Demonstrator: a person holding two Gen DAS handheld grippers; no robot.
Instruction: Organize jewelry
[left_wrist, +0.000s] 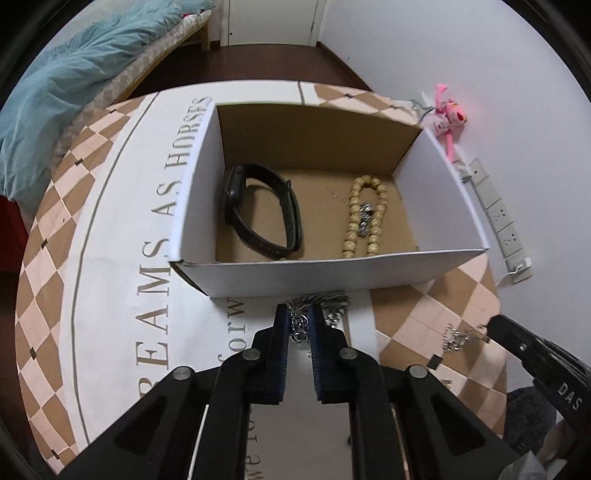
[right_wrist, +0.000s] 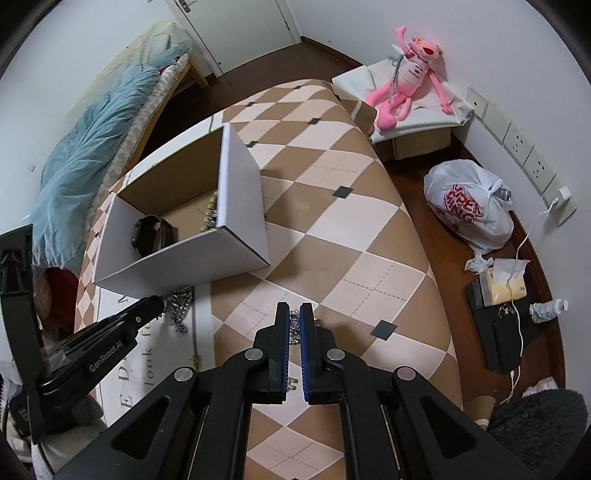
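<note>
An open white cardboard box (left_wrist: 295, 269) (right_wrist: 236, 251) stands on the patterned tabletop. Inside lie a black watch (left_wrist: 258, 210) (right_wrist: 147, 230) and a wooden bead bracelet (left_wrist: 364, 218) with a small silver piece on it. My left gripper (left_wrist: 298, 314) (right_wrist: 160, 302) is shut on a silver chain (left_wrist: 325, 301) (right_wrist: 179, 302) just in front of the box's near wall. My right gripper (right_wrist: 294, 314) (left_wrist: 487, 328) is shut on a small silver jewelry piece (right_wrist: 294, 325) (left_wrist: 456, 338), to the right of the box front.
The table cover (right_wrist: 332, 221) has brown and cream diamonds and printed lettering. A pink plush toy (right_wrist: 402, 85) lies on a low box by the wall. A white plastic bag (right_wrist: 469, 210), tissue box (right_wrist: 502, 284) and cables lie on the floor at right. A bed (right_wrist: 92, 147) stands at left.
</note>
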